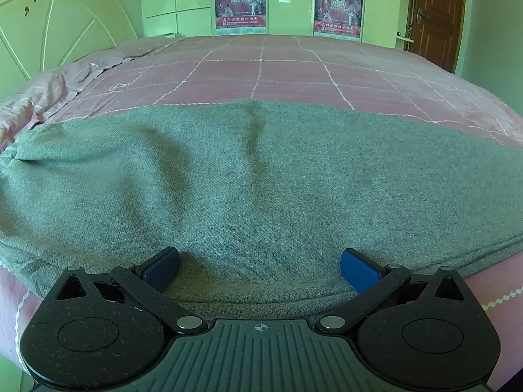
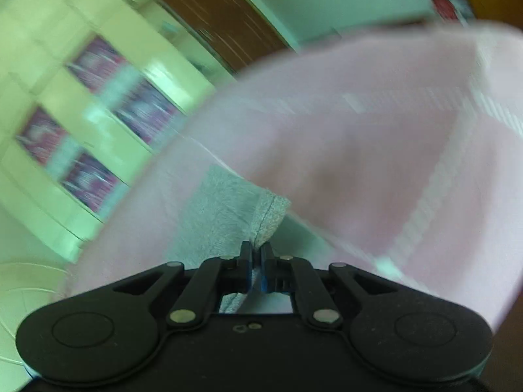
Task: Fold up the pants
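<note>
The left gripper point(image 1: 260, 269) is held with its blue fingers point(image 1: 358, 269) spread wide, low in the frame, over the grey pants point(image 1: 261, 179) laid flat on the pink bed point(image 1: 294, 68). The right gripper point(image 2: 256, 258) is pressed together on a hem of the pants point(image 2: 228, 202) (the view is blurred).
</note>
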`<control>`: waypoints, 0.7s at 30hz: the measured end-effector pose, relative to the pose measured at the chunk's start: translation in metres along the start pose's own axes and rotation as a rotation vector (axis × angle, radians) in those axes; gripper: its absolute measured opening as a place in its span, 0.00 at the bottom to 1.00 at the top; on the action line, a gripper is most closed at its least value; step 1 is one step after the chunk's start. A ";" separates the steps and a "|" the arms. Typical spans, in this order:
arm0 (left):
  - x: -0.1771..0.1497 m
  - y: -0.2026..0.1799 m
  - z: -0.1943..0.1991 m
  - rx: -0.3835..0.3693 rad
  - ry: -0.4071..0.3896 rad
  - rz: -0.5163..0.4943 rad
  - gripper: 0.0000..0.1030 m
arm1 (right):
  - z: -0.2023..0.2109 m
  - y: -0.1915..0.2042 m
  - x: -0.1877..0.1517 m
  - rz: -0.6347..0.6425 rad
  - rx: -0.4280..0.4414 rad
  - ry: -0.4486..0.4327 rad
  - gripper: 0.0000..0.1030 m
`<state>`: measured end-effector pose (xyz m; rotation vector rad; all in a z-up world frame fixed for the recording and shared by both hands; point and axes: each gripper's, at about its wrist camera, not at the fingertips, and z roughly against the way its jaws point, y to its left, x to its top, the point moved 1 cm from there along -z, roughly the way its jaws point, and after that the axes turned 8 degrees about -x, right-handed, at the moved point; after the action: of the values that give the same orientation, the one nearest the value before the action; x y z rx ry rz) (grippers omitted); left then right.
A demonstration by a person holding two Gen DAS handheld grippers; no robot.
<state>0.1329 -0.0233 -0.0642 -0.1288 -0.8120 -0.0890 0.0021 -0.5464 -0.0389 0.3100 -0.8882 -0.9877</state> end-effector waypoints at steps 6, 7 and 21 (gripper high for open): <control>0.001 0.001 0.001 -0.003 0.004 0.000 1.00 | 0.008 0.022 0.007 0.018 0.055 -0.078 0.00; 0.001 0.000 0.001 -0.003 0.003 0.000 1.00 | 0.013 0.027 0.009 0.026 0.083 -0.105 0.00; -0.003 -0.003 0.001 0.007 -0.013 -0.005 1.00 | 0.011 -0.007 0.022 -0.118 0.004 -0.055 0.18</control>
<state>0.1297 -0.0258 -0.0651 -0.1204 -0.8255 -0.0904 -0.0052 -0.5665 -0.0247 0.3426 -0.9300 -1.1076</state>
